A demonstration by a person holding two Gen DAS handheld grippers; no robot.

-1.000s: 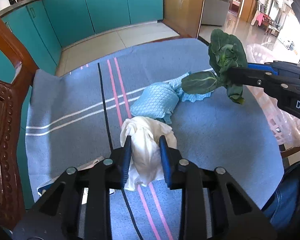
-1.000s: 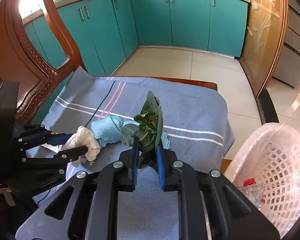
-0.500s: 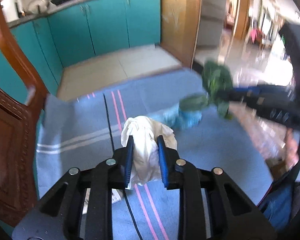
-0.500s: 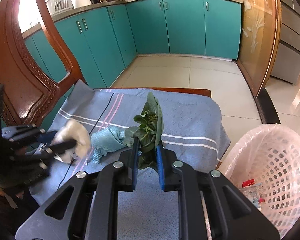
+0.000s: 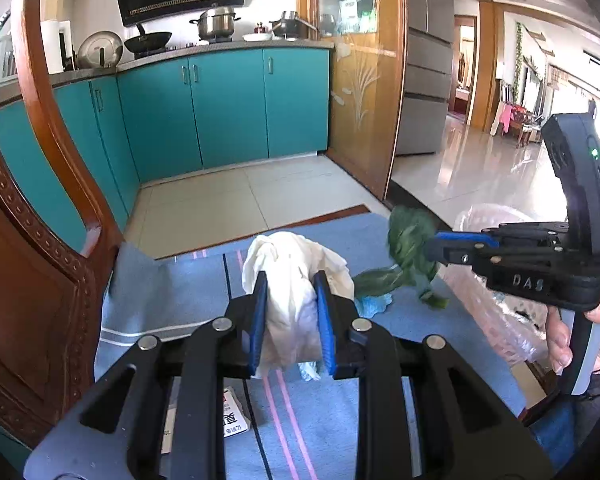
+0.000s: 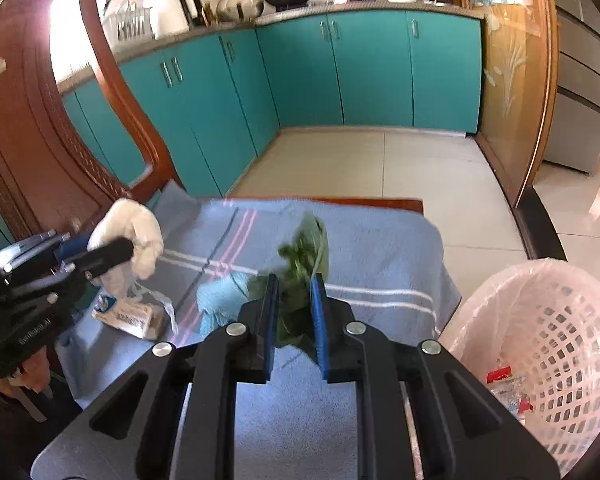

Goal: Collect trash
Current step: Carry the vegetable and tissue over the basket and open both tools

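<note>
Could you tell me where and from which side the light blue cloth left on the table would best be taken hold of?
Probably at the raised, bunched end of the light blue cloth, coming from above with the jaws across the bunch: that end stands up off the tablecloth, while the flat parts offer little to pinch. The leafy greens overlap its right side.
</note>
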